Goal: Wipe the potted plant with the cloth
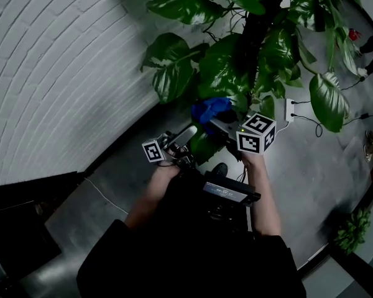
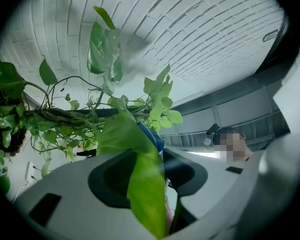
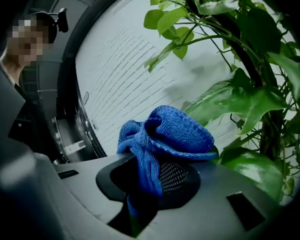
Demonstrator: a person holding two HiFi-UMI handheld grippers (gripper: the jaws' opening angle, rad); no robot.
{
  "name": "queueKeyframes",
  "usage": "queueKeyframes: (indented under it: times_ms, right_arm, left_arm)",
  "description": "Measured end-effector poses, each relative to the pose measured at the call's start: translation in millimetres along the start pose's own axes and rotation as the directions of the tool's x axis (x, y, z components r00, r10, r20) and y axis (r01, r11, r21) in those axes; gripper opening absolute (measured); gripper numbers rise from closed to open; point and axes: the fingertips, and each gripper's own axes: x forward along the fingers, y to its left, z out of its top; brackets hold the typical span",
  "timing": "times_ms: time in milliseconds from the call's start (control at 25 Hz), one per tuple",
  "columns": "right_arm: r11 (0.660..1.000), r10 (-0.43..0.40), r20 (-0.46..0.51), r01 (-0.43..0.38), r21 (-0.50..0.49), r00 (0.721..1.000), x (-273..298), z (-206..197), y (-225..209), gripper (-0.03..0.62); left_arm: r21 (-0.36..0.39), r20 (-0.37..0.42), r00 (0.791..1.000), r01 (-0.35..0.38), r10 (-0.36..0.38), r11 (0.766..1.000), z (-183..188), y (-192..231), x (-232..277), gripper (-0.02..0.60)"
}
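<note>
The potted plant (image 1: 227,61) rises in front of me, with big glossy leaves round a dark stem; its pot is hidden. My left gripper (image 1: 188,135) points up into the low foliage. In the left gripper view one long green leaf (image 2: 140,179) runs down between the jaws of the left gripper (image 2: 152,171), which are closed on it. My right gripper (image 1: 222,124) is just right of it, shut on the bunched blue cloth (image 1: 210,110). The cloth (image 3: 162,134) bulges above the jaws of the right gripper (image 3: 149,189), close beside the plant's leaves (image 3: 240,101). The cloth (image 2: 152,136) also peeks out behind the held leaf.
A white brick wall (image 1: 56,73) curves along the left. A white power strip (image 1: 290,109) with cables lies on the grey floor to the right. A small plant (image 1: 351,228) stands at the lower right. Someone's shoes (image 1: 360,39) show at the far right.
</note>
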Motion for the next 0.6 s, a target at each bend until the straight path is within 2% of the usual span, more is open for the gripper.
queueKeyframes:
  times_ms: [160,400,520,600]
  right_arm:
    - [0.999,0.039,-0.002,-0.039,0.011,0.999,-15,-17,20,0.109]
    - [0.994,0.111,-0.073,-0.111,0.011,0.991,-32,-58,47,0.107]
    - [0.992,0.124,-0.035,-0.124,0.005,0.992,-51,-56,56,0.109]
    - [0.994,0.108,0.035,-0.108,-0.005,0.994,-69,-41,56,0.109]
  left_arm:
    - [0.016,0.018,1.0,0.001,-0.001,1.0,-4,-8,3,0.234]
    - [0.037,0.054,0.998,-0.02,0.018,0.999,-5,-11,3,0.258]
    - [0.045,0.061,0.998,-0.028,0.025,0.999,-13,-15,4,0.258]
    - [0.044,0.058,0.998,-0.042,0.039,0.998,-21,-14,3,0.265]
